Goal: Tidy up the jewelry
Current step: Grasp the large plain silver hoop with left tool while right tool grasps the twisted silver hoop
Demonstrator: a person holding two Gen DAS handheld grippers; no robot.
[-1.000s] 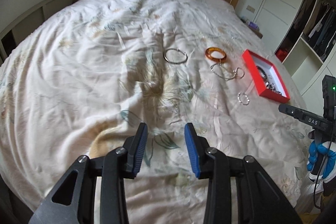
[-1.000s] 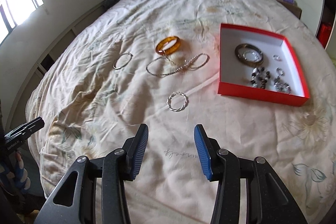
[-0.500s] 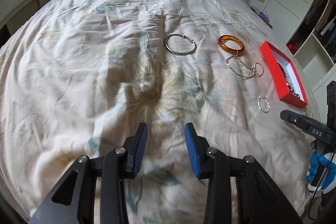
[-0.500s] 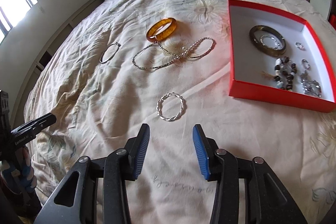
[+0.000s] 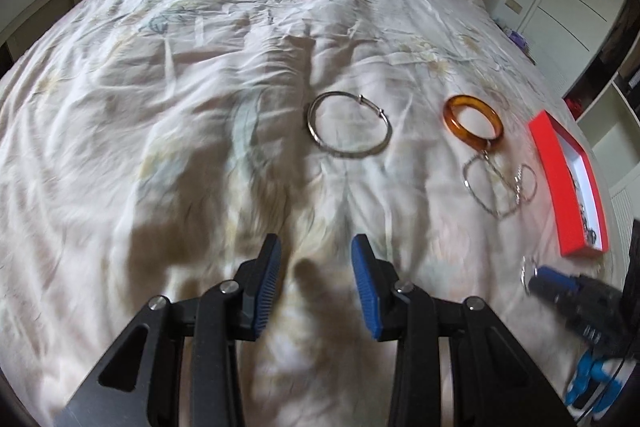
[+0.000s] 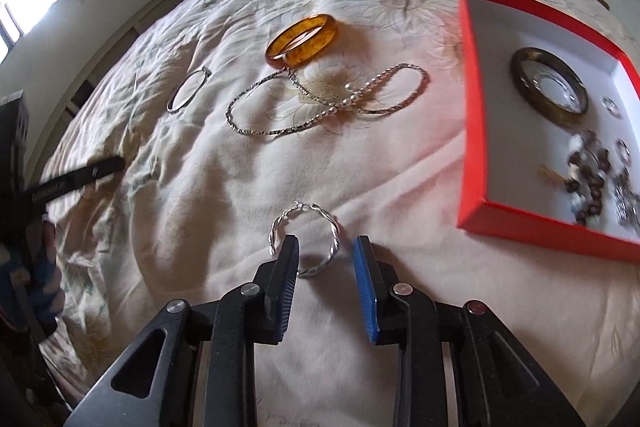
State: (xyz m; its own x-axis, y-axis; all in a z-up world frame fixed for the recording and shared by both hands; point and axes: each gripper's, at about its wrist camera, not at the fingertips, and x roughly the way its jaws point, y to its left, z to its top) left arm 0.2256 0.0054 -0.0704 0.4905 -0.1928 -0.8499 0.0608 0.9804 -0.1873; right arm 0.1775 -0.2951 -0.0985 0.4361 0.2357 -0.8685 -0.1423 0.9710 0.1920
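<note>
Twisted silver hoop (image 6: 306, 245) flat on bed (image 6: 200, 207), 12 o'clock of right gripper (image 6: 326, 259), nearer; fingers (image 6: 362, 267) wide, empty. Left gripper (image 5: 316, 263) wide, empty.

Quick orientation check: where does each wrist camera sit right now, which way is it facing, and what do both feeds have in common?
Left wrist: behind the open left gripper, low over the bedspread, facing the thin silver bangle; right gripper at right edge.
Right wrist: behind the open right gripper, facing the twisted silver hoop; red box to the right.
Shared: amber bangle, chain necklace, box, thin bangle.
</note>
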